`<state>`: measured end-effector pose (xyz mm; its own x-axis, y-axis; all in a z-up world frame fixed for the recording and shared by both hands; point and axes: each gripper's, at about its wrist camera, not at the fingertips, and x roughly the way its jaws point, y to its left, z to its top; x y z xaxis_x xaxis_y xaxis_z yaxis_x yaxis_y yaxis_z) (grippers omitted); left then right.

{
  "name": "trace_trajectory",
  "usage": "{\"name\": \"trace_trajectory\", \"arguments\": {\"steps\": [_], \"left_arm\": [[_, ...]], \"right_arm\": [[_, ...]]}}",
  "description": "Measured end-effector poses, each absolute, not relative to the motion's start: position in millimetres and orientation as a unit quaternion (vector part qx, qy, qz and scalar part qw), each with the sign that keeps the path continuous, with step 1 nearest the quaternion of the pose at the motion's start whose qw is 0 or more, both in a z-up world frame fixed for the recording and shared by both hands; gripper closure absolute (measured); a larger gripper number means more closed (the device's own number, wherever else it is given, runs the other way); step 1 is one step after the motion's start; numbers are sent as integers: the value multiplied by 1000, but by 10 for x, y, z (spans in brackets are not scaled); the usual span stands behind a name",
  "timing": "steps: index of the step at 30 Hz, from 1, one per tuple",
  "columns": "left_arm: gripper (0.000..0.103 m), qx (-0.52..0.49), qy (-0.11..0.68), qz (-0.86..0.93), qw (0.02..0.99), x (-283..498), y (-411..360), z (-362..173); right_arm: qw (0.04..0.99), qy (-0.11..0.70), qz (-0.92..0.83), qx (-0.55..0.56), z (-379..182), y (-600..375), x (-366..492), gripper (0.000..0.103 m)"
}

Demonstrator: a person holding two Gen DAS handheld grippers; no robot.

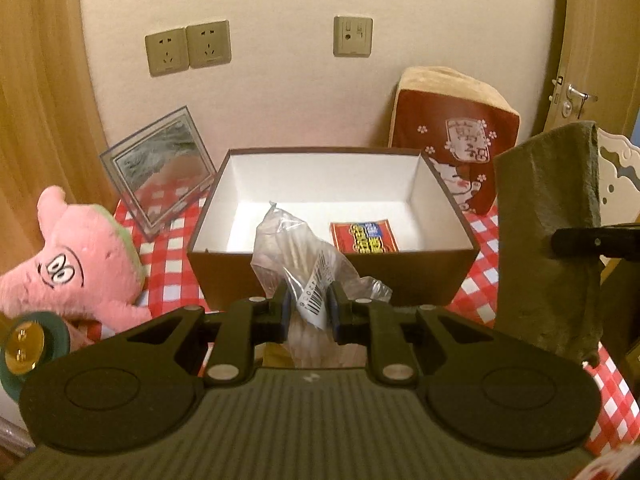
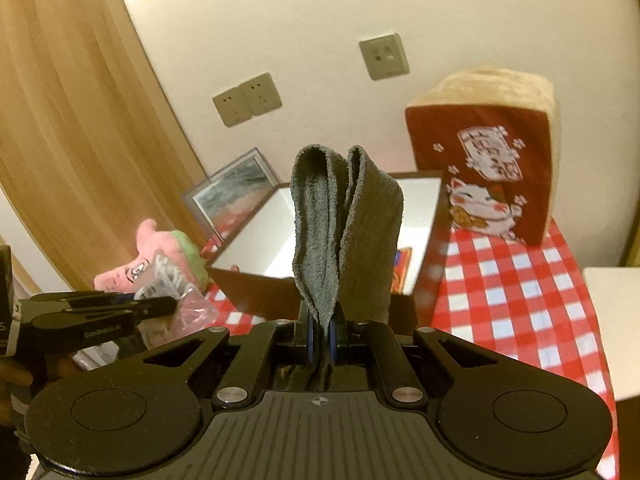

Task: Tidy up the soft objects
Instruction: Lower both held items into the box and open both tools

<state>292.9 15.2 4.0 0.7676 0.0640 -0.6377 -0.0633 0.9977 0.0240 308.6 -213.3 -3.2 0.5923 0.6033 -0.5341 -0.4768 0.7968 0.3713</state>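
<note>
My left gripper (image 1: 309, 307) is shut on a clear plastic bag (image 1: 298, 252) with a barcode label, held just before the near wall of the open brown box (image 1: 224, 268). A red packet (image 1: 365, 235) lies inside the box. My right gripper (image 2: 321, 330) is shut on a folded grey towel (image 2: 344, 224), held upright in front of the box (image 2: 256, 284). The towel also shows at the right of the left wrist view (image 1: 548, 232). The left gripper with the bag shows at the left of the right wrist view (image 2: 160, 300).
A pink plush toy (image 1: 76, 264) lies left of the box on the red checked tablecloth (image 1: 168, 256). A glass picture frame (image 1: 160, 168) leans behind it. A red cat cushion (image 1: 452, 132) stands at the back right against the wall. A door (image 1: 592, 60) is at the far right.
</note>
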Motion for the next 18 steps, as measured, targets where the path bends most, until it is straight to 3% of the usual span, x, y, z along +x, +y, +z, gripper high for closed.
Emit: {"name": "trace_trajectory", "arguments": {"steps": [18], "left_arm": [[85,32,326,39,944,3778,226,195]], "right_arm": [[902,282,319,73,284,-1705,3793,96]]}}
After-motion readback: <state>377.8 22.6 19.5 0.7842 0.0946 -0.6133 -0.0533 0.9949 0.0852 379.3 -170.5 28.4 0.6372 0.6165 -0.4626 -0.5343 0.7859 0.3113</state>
